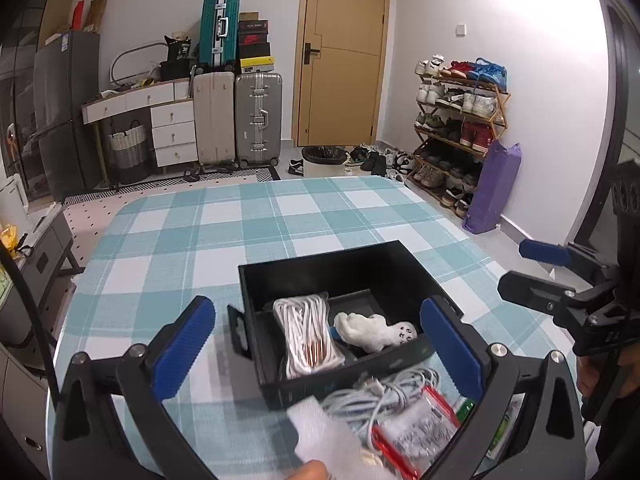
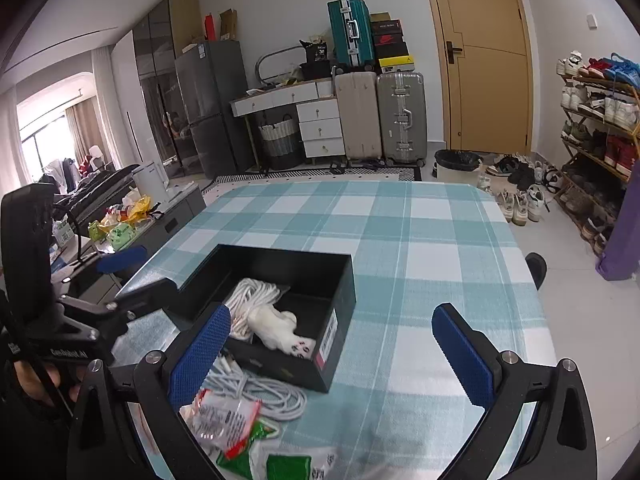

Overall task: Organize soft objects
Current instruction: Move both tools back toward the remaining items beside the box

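A black open box stands on the checked tablecloth. Inside lie a white coiled cord and a white sock with paw prints. In front of the box lie a grey-white cable bundle, a clear red-edged packet and green packets. My left gripper is open, above the box's near wall. My right gripper is open, over the box's right corner; it also shows in the left wrist view.
The table's checked cloth stretches beyond the box. A blurred white sheet lies at the near edge by a fingertip. Suitcases, a drawer desk, a bin and a shoe rack stand behind the table.
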Motion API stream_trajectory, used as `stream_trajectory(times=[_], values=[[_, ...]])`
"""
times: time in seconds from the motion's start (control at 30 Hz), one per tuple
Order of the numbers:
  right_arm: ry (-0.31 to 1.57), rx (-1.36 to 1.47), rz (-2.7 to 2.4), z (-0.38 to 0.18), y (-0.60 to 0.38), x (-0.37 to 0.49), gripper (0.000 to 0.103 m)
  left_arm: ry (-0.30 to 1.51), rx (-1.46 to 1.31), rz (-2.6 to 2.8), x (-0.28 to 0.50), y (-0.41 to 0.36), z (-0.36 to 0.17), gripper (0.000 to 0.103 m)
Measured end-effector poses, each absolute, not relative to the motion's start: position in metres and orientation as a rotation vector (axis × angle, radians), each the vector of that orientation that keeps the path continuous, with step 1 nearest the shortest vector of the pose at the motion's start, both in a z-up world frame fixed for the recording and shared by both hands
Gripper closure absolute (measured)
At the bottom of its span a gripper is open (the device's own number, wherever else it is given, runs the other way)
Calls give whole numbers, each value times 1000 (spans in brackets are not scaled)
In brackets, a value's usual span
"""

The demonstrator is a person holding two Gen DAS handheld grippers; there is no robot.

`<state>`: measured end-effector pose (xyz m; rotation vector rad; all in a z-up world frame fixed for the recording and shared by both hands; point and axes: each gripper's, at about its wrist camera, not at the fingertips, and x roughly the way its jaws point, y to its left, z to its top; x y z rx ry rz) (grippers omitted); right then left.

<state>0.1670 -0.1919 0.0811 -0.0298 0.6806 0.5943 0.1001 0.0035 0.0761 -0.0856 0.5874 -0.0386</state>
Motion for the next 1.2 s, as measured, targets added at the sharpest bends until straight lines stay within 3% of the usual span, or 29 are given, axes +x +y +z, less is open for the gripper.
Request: stream_trajectory(times=[0.5, 1.2], values=[[728, -217, 608, 46, -184, 109, 1, 576, -113, 7, 52, 18, 55, 0], [850, -264, 604, 9, -198, 112, 1, 629, -108, 0, 41, 9, 23, 0]])
